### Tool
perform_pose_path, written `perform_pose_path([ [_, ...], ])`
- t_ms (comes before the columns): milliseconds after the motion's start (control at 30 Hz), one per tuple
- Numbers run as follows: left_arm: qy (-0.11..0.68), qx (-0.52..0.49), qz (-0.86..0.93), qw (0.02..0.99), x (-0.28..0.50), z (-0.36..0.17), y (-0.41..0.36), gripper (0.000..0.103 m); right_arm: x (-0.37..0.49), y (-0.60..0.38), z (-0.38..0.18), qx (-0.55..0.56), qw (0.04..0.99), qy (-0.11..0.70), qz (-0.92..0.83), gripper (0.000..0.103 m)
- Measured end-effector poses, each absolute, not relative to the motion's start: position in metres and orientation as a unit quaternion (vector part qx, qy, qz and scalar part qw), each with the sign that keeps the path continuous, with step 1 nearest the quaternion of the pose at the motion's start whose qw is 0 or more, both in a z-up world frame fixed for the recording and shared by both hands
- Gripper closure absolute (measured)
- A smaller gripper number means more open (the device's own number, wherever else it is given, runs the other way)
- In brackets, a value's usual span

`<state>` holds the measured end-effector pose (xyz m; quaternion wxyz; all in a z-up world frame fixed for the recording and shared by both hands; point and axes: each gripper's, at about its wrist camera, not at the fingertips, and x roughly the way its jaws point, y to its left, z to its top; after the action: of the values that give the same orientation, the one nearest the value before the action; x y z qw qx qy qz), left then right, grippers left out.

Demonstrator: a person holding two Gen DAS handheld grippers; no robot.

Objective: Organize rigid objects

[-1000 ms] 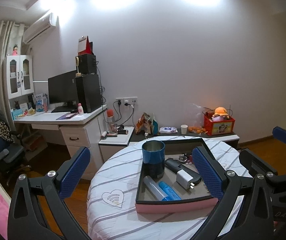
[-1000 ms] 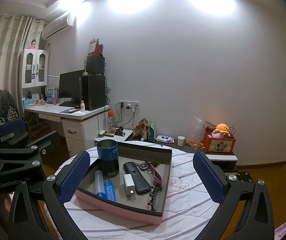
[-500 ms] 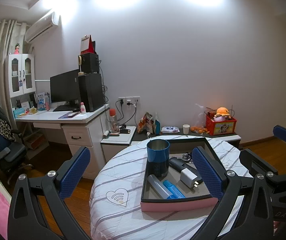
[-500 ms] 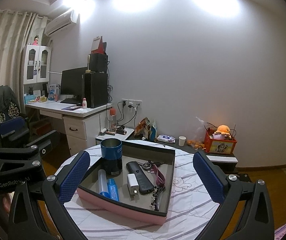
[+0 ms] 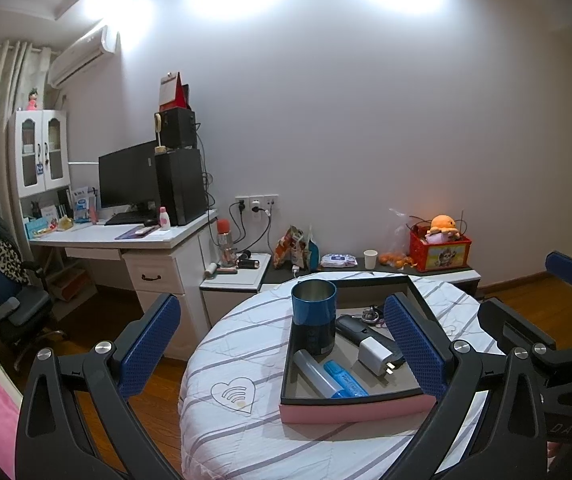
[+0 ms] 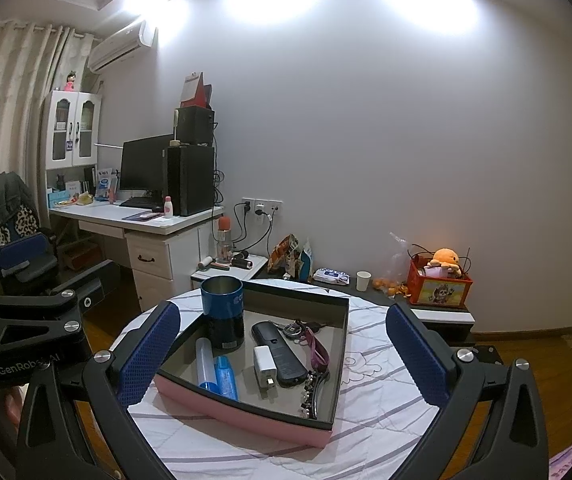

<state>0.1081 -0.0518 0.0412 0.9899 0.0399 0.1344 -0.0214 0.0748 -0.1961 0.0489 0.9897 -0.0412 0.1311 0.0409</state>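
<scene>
A pink-sided tray sits on a round table with a striped white cloth. In the tray stand a blue metal cup, a clear tube, a blue tube, a white charger, a black remote, keys with a purple strap and a hair clip. My left gripper is open and empty, held back from the tray. My right gripper is open and empty, also back from the tray.
A white desk with monitor and computer tower stands at the left, with an office chair. A low shelf along the wall holds snack bags, a paper cup and a red box with an orange plush. Wooden floor surrounds the table.
Both grippers have drawn back and risen a little, so the tray and table look slightly smaller and lower. Nothing in the tray has moved. Both grippers stay open.
</scene>
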Motion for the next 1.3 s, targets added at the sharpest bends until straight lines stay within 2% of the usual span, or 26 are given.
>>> perform_pose_path([
  [1300, 0.134, 0.041, -0.022, 0.99, 0.1077, 0.0412, -0.0536, 0.0, 0.0731, -0.1991, 0.0483, -0.044, 0.989, 0.136, 0.039, 0.0],
])
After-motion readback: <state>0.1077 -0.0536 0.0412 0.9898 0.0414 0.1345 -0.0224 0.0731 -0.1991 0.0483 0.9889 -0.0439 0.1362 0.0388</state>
